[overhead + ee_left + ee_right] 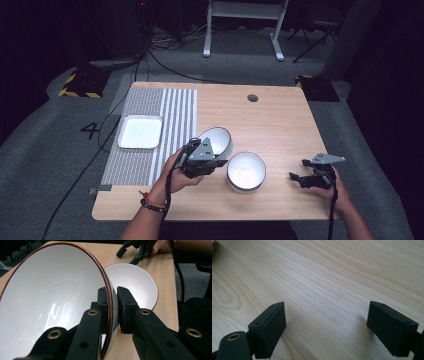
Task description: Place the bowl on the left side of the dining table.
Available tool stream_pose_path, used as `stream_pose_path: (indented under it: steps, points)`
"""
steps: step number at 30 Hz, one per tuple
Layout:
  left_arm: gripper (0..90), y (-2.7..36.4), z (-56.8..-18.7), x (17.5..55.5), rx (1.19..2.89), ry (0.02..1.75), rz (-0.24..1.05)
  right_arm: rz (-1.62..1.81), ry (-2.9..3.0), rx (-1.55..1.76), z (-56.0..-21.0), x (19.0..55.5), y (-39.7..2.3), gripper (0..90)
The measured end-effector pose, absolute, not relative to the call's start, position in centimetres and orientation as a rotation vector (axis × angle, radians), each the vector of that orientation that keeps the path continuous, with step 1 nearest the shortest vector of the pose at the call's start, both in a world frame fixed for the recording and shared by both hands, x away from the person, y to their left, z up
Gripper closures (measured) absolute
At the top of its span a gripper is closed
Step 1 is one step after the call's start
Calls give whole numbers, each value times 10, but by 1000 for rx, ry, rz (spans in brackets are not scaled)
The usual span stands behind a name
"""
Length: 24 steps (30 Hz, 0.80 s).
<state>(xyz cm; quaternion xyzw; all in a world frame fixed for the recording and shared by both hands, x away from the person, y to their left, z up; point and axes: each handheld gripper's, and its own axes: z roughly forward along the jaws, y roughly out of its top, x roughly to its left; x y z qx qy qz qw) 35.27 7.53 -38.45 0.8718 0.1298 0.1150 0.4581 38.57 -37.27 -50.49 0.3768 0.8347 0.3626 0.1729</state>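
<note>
My left gripper (216, 161) (113, 293) is shut on the rim of a white bowl with a brown edge (220, 140) (50, 295). One jaw is inside the bowl and one outside, and the bowl is tipped on its side above the table. A second white bowl (246, 171) (136, 281) stands upright on the wood just right of it, close to the held bowl. My right gripper (298, 169) (327, 315) rests low at the table's right side, open, with bare wood between its jaws. It also appears far off in the left gripper view as the right gripper (128, 257).
A white square tray (140, 131) lies on a striped grey mat (175, 117) at the table's left. The wooden table (280, 125) has a round cable hole (252, 97) near its far edge. Cables and a desk frame stand on the floor beyond.
</note>
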Motion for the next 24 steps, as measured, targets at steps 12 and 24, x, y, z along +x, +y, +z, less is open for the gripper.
stream_pose_path:
  steps: [12, 24]
  points:
    - [811, 96, -383, 361, 2153, 383, 320, 1028, 2365, 1071, -505, 386, -373, 157]
    - [811, 113, -384, 367, 2115, 462, 353, 1028, 2365, 1072, -505, 386, -373, 157]
